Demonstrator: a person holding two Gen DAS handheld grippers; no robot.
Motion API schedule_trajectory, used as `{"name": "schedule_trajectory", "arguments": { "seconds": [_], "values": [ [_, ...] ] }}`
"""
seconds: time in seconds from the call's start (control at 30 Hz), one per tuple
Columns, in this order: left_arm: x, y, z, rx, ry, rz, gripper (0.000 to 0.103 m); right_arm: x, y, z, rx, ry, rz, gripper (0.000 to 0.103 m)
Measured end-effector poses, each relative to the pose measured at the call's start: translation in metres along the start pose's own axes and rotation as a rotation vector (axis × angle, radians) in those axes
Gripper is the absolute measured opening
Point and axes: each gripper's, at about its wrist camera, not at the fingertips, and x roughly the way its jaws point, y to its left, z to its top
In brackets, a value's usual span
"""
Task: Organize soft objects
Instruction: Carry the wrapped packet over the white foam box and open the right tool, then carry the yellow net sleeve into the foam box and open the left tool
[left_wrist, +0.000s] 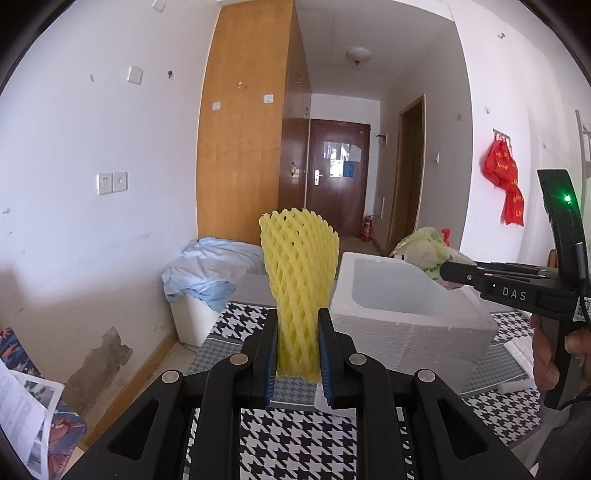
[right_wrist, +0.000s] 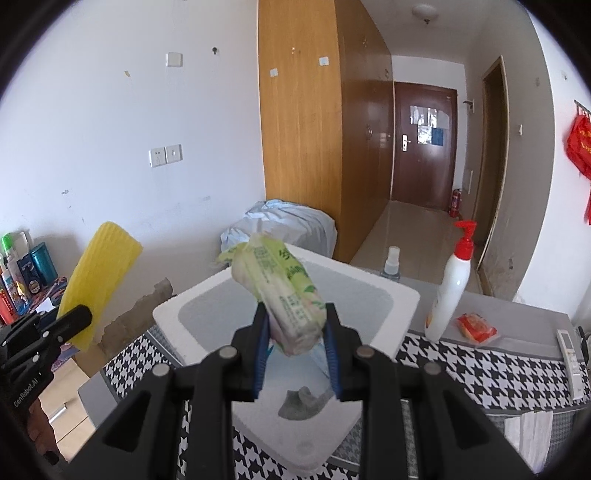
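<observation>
Right wrist view: the right gripper (right_wrist: 295, 345) clamps a soft green plastic-wrapped tissue pack (right_wrist: 284, 295) over the white foam box (right_wrist: 402, 299), while the left gripper (left_wrist: 298, 354) pinches a light, squashy yellow foam mesh sleeve (left_wrist: 299, 277) by its base.

Yellow foam net sleeve (left_wrist: 299, 280) in diamond mesh; white foam box (right_wrist: 207, 306); beside the box, a black-and-white houndstooth cloth (right_wrist: 480, 373), a white bottle (right_wrist: 448, 295) with a red pump, a red packet (right_wrist: 476, 326); over the box, a pale green printed tissue pack (right_wrist: 284, 295); blue pads (left_wrist: 325, 354) on black fingers
</observation>
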Motion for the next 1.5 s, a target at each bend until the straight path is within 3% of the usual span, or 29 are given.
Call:
{"name": "schedule_trajectory", "arguments": {
  "seconds": [0.27, 0.43, 0.63, 1.2, 1.5],
  "values": [
    [0.004, 0.006, -0.002, -0.011, 0.009, 0.011, 0.021, 0.015, 0.002, 0.002, -0.002, 0.039, -0.013, 0.037],
    [0.006, 0.01, 0.0, -0.019, 0.01, 0.021, 0.021, 0.015, 0.004, 0.002, 0.009, 0.039, -0.007, 0.07],
    [0.008, 0.008, 0.001, -0.021, 0.015, 0.014, 0.021, 0.001, 0.005, -0.001, 0.006, -0.012, 0.009, 0.094],
    [0.01, 0.002, 0.014, 0.001, 0.009, 0.002, 0.021, -0.023, -0.002, -0.004, 0.017, -0.05, -0.014, 0.102],
    [0.016, -0.013, 0.024, 0.012, 0.015, -0.06, 0.021, -0.038, -0.011, -0.009, 0.022, -0.068, -0.039, 0.102]
  ]
}}
